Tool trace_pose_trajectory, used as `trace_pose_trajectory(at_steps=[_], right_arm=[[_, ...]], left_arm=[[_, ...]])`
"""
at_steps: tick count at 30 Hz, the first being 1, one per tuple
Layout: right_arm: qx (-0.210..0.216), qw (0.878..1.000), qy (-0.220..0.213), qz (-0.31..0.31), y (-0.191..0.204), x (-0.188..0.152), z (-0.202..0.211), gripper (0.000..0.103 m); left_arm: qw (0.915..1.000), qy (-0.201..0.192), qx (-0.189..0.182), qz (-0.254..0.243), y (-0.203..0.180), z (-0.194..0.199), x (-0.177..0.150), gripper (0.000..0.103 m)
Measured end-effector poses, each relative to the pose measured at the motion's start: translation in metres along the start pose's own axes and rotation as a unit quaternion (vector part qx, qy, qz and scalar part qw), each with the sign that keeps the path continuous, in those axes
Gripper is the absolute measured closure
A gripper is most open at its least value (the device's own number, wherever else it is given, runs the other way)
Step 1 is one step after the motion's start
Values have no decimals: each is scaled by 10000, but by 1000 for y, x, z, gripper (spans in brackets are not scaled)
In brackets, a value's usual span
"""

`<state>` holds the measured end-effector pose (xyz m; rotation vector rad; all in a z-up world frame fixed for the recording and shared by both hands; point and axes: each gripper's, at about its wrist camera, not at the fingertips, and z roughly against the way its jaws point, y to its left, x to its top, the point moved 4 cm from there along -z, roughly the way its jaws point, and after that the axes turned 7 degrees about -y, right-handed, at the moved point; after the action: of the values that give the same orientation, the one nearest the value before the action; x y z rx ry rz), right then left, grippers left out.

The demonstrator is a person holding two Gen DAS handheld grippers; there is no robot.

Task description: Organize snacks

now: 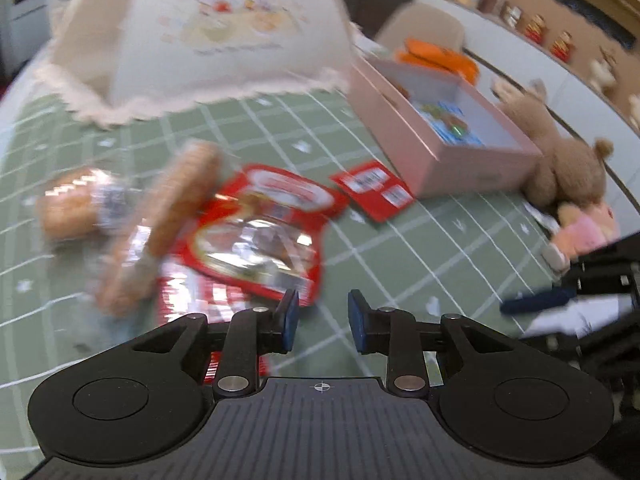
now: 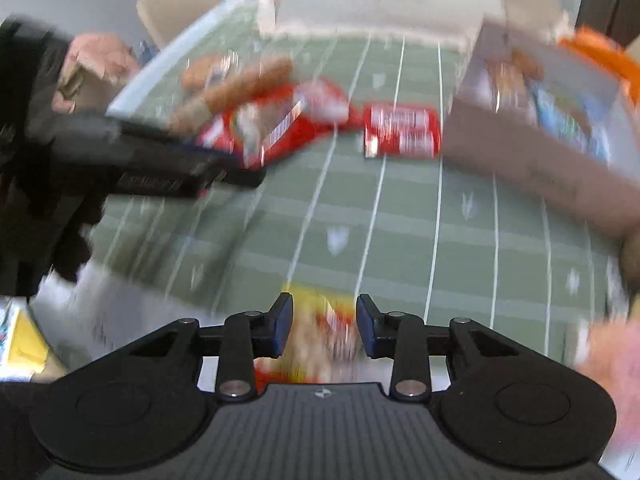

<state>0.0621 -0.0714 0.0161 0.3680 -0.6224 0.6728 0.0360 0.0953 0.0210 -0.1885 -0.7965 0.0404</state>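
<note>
1. Your left gripper (image 1: 322,320) has its jaws apart with nothing between them; only green checked tablecloth (image 1: 400,248) shows in the gap
2. The big glossy red foil snack bag (image 1: 256,232) lies at about eleven o'clock from that gripper, just beside its left pad, with its long axis running toward one o'clock
3. Your right gripper (image 2: 324,328) has a blurred yellow-and-red snack packet (image 2: 320,332) between its pads; I cannot tell whether they press on it
4. The pink rectangular open box (image 1: 420,160) sits at one o'clock, nearer your right hand; carry the snacks that way
</note>
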Motion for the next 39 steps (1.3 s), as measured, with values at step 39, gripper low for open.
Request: trace_pose_trajectory(at_steps=[39], right_arm=[[-257, 9990, -86, 347, 11, 25, -31, 28]], left_arm=[[9910, 230, 1028, -830, 67, -44, 59, 59]])
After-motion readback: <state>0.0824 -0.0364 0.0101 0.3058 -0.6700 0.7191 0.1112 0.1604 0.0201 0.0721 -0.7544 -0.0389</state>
